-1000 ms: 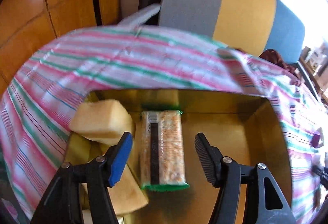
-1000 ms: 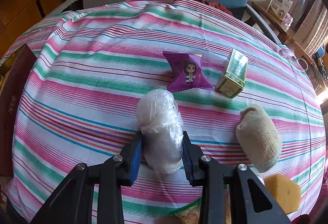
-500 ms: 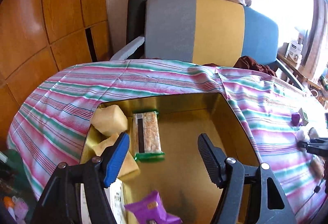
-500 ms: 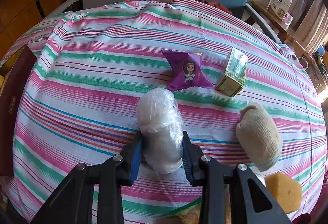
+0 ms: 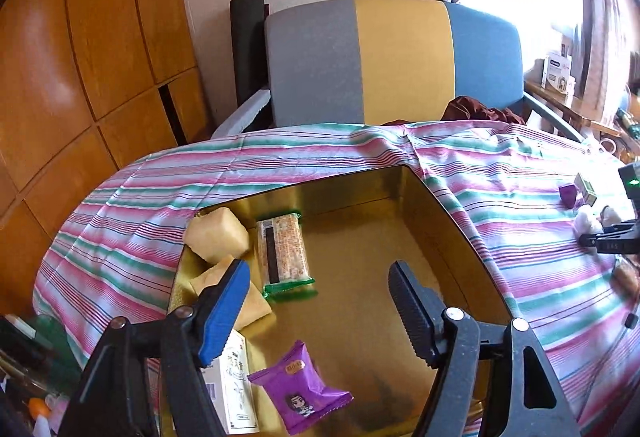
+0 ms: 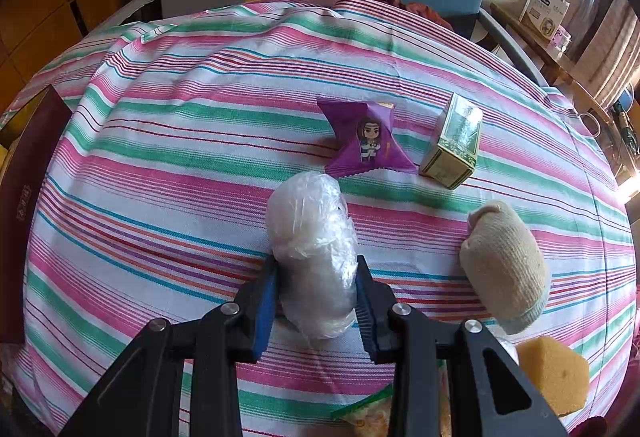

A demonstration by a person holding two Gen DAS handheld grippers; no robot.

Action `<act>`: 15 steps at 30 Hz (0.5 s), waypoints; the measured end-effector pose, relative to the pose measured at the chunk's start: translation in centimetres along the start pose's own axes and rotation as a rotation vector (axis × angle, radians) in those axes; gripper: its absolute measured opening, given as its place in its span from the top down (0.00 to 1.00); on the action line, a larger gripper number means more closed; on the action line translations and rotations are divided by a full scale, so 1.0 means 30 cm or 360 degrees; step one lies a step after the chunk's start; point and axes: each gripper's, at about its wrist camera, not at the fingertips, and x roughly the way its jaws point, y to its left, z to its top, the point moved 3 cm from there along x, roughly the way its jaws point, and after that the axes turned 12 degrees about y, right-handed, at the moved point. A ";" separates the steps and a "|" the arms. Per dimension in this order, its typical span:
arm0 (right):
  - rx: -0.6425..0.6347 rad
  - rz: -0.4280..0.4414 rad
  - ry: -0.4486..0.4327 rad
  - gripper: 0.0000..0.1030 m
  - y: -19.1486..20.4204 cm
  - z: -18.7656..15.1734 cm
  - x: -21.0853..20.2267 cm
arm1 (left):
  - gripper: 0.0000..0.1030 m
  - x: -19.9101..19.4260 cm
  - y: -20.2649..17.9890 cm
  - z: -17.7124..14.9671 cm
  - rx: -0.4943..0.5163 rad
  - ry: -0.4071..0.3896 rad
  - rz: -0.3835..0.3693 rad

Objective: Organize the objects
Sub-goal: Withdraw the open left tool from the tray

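The left gripper [image 5: 316, 301] hangs over a gold-lined box [image 5: 404, 193] with its jaws opening and nothing between them. Inside the box lie two pale yellow sponge blocks [image 5: 218, 239] against the left wall, a green-edged cereal bar [image 5: 285, 255] just beside them, a purple snack packet [image 5: 300, 391] at the near edge and a white carton [image 5: 232, 385] partly hidden behind the blue finger.

The right gripper [image 6: 316, 295] is clamped narrow on a crumpled clear plastic bundle [image 6: 312, 237] that rests on the striped tablecloth [image 6: 180, 157]. Beyond it sit a second purple packet [image 6: 366, 141] and a small green box [image 6: 454, 145] — near each other, not touching. A beige knitted roll [image 6: 504, 265], perhaps a sock, lies to the right, with an orange sponge [image 6: 554, 373] nearer the camera.
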 end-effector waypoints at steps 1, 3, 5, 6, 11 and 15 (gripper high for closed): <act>-0.0001 -0.0002 -0.0001 0.66 0.000 0.000 0.000 | 0.29 -0.001 0.000 -0.004 0.0002 0.0001 -0.0004; -0.0003 -0.0006 -0.0002 0.66 0.000 0.001 0.000 | 0.29 -0.005 0.001 -0.013 0.0005 0.0001 -0.0010; -0.0004 -0.0007 -0.0003 0.66 -0.002 0.001 0.001 | 0.29 -0.004 0.002 -0.019 0.0012 0.0009 -0.0021; -0.0003 -0.0007 -0.0003 0.66 -0.002 0.002 0.001 | 0.29 -0.003 0.006 -0.023 0.0009 0.0015 -0.0021; -0.0003 -0.0010 -0.0001 0.67 -0.003 0.003 0.000 | 0.29 -0.010 0.050 -0.048 -0.0042 0.0043 -0.0065; 0.0011 0.0013 -0.0020 0.67 0.011 0.000 -0.040 | 0.29 -0.039 0.145 -0.072 -0.0123 0.0023 -0.0055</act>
